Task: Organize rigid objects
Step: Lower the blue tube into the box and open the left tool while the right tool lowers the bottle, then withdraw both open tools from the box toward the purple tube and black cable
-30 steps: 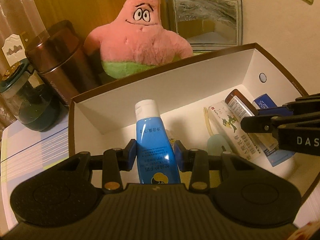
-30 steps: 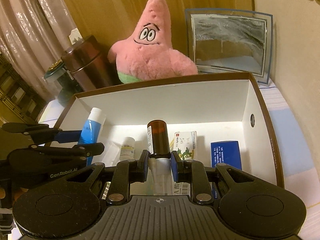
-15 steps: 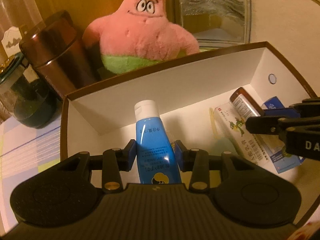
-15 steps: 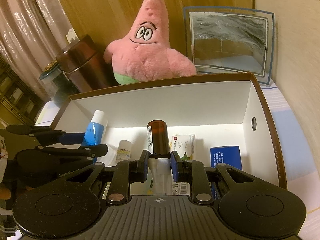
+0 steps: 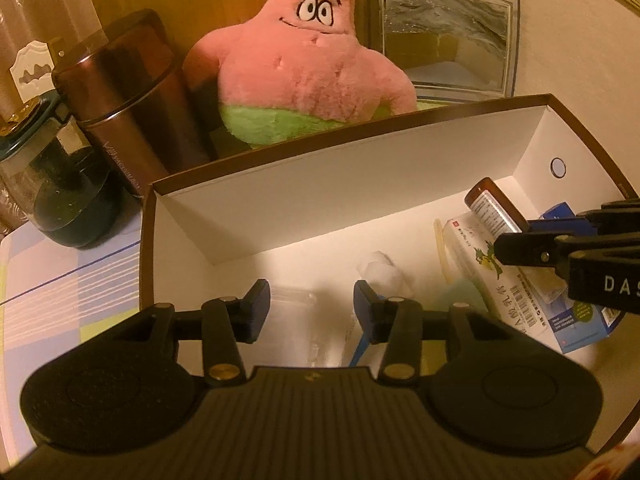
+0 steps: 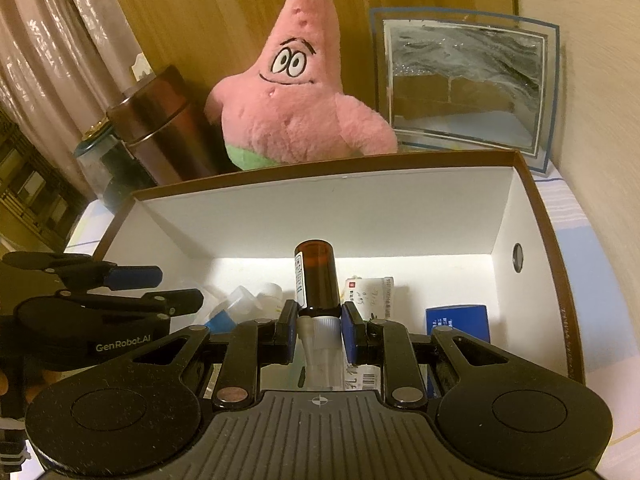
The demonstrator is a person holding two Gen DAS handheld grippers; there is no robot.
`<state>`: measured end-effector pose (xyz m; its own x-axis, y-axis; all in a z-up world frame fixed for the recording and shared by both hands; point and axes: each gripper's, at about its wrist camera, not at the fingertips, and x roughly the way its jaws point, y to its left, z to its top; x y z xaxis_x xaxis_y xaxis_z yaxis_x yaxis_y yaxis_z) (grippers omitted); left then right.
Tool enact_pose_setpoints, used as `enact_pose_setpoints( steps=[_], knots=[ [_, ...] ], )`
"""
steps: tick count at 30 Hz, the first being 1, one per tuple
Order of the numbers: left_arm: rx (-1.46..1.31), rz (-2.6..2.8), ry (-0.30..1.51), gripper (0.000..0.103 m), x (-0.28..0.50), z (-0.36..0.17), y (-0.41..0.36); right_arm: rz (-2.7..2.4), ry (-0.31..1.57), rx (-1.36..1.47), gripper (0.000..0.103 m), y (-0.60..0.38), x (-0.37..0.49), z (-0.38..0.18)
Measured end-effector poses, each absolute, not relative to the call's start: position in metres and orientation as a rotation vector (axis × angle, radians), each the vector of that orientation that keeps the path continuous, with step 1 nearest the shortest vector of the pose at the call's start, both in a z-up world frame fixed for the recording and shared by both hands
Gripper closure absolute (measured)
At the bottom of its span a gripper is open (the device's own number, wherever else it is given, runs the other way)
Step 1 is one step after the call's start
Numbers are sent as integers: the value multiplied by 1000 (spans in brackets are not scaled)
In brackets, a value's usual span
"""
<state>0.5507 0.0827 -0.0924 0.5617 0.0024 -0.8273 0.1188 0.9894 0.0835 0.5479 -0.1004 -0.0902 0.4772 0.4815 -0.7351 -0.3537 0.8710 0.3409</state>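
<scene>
Warm, dim yellow-orange indoor light throughout. Brightest on the white inner floor of the box [image 5: 248, 240], washed almost featureless there, with the side wall shading to grey. Soft glare streak down the brown metal canister [image 5: 132, 92]; muddled reflections in the glass frame [image 6: 464, 80]. Strong fisheye bending of box rims and walls, corners vignetted to black. Slightly soft and grainy, near items blurred.

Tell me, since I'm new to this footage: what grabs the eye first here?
A pink star plush sits behind the white box, beside a brown canister and a framed picture. In front, the right gripper clamps a brown bottle over the box. The left gripper is opening with nothing between its pads.
</scene>
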Motion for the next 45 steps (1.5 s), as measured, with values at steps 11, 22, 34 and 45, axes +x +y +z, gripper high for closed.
enact_pose_setpoints(
  steps=[11, 22, 34, 45],
  knots=[
    [118, -57, 971, 60, 551, -93, 89, 536, 905, 140, 80, -91, 553, -90],
    [103, -70, 973, 59, 546, -93, 89, 505, 867, 163, 45, -98, 552, -87],
    [89, -70, 968, 58, 539, -87, 86, 508, 904, 168, 42, -105, 538, -89],
    [77, -70, 950, 58, 520, -73, 83, 514, 882, 190, 42, -111, 520, -76]
  ],
)
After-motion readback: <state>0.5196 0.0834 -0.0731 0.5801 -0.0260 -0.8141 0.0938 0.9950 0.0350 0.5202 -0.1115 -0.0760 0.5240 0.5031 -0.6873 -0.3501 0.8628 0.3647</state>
